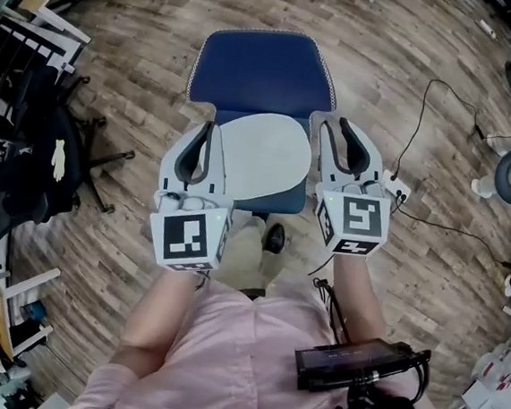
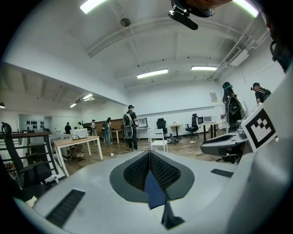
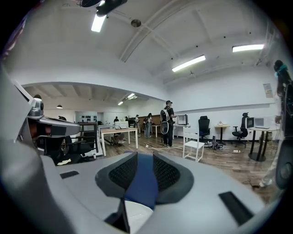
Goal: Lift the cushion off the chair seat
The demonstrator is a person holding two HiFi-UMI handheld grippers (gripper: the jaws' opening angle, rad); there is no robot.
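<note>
Two grippers, both mine, clamp the blue cushion (image 1: 264, 70) at its side edges: my left gripper (image 1: 210, 128) on the left edge, my right gripper (image 1: 340, 125) on the right edge. Each gripper view shows a strip of blue fabric pinched between the ribbed dark pads, with the jaws closed on it. The right gripper view also shows a white surface just below the jaws. Head view: the cushion lies broadside up, its long axis running away from me. Its rounded far edge, trimmed with a pale stippled border, points toward the top of the frame. A white rounded chair part (image 1: 264, 159) overlaps the cushion's near half, between the two grippers. I cannot tell whether the cushion is clear of the seat beneath. Wood-plank floor (image 1: 141, 80) surrounds the chair. A black office chair (image 1: 58, 149) stands well apart at my left, and a black cable (image 1: 425, 125) trails over the floor at my right.
</note>
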